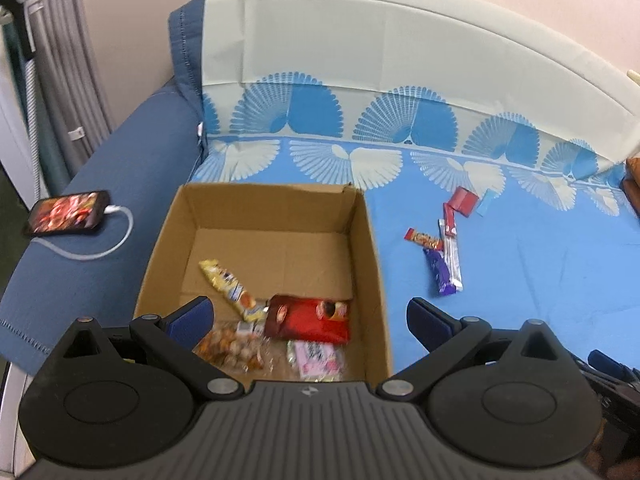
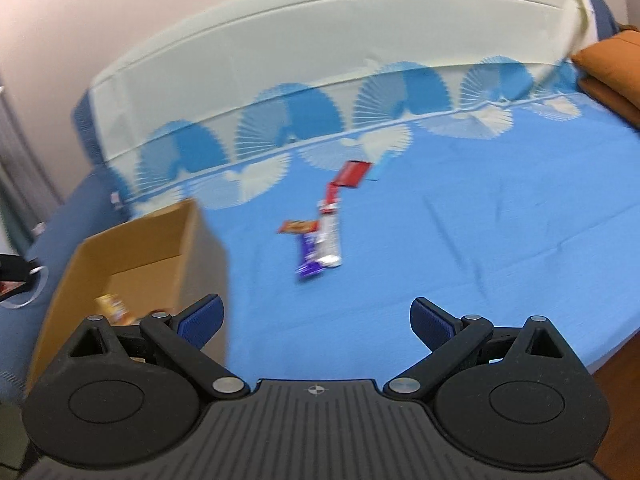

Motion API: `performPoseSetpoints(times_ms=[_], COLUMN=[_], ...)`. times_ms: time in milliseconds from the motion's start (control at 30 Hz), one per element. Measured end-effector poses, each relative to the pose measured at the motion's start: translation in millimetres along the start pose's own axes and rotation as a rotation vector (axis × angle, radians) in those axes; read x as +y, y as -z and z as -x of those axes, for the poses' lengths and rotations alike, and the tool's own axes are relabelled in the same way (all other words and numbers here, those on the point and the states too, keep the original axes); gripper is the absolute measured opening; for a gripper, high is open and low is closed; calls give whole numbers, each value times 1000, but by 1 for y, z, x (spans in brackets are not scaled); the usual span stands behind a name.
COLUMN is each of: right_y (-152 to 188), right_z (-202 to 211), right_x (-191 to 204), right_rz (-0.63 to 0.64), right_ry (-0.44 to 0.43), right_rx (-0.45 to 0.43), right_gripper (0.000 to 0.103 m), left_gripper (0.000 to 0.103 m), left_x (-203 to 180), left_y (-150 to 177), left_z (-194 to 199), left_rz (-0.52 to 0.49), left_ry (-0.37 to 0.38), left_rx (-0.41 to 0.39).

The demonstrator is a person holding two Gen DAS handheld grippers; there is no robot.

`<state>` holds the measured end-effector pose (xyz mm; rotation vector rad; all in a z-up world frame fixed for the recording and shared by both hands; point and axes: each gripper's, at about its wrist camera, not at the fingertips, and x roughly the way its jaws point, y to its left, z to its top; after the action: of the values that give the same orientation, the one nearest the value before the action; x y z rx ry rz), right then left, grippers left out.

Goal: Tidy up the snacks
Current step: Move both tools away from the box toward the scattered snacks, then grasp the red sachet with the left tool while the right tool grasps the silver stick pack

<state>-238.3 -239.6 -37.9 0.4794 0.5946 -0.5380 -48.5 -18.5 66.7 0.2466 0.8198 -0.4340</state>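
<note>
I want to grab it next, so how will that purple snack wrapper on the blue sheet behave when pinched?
The purple wrapper looks thin and flat, so probably light and floppy, likely to bend at the ends. Its glossy film may be slippery. It lies partly under the silver wrapper, which may drag along. It won't roll.

Matt brown cardboard box (image 1: 368, 240) holds glossy plastic-wrapped snacks (image 1: 308, 318), on a smooth printed cloth bedsheet (image 1: 520, 280); matt black plastic left tool (image 1: 308, 320).
</note>
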Motion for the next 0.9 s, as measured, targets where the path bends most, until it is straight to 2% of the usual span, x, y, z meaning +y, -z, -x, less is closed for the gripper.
performPoseSetpoints(times_ms=[233,367,500,567,733,767,833,867,900], right_y=[-25,-41,-63,-68,-64,-61,-58,-57,-55], right_z=[-114,-172,-229,-255,-322,-326,-318,-313,-306], right_x=[-29,-34,-28,-20,-3,-3,0,0,0], right_rz=[4,21,57,83,195,196,250,282,301], right_ry=[77,89,106,83,113,98,41,10,0], right_rx=[59,60,71,84,167,151,90,81,84], right_gripper=[100,100,100,100,98,97,71,36,20], left_gripper=[103,103,103,103,103,103,103,103,103], left_x=[2,8,5,0,-16,-19,-28,-33,-38], left_y=[-30,-46,-58,-63,-71,-71,-74,-75,-77], left_z=[-49,-77,-97,-106,-126,-130,-138,-142,-147], left_rz=[33,39,28,21,-9,-16,-37,-46,-56], left_ry=[-78,-121,-127,-126,-109,-107,-102,-98,-93], left_rx=[45,70,80,79,96,98,100,98,96])
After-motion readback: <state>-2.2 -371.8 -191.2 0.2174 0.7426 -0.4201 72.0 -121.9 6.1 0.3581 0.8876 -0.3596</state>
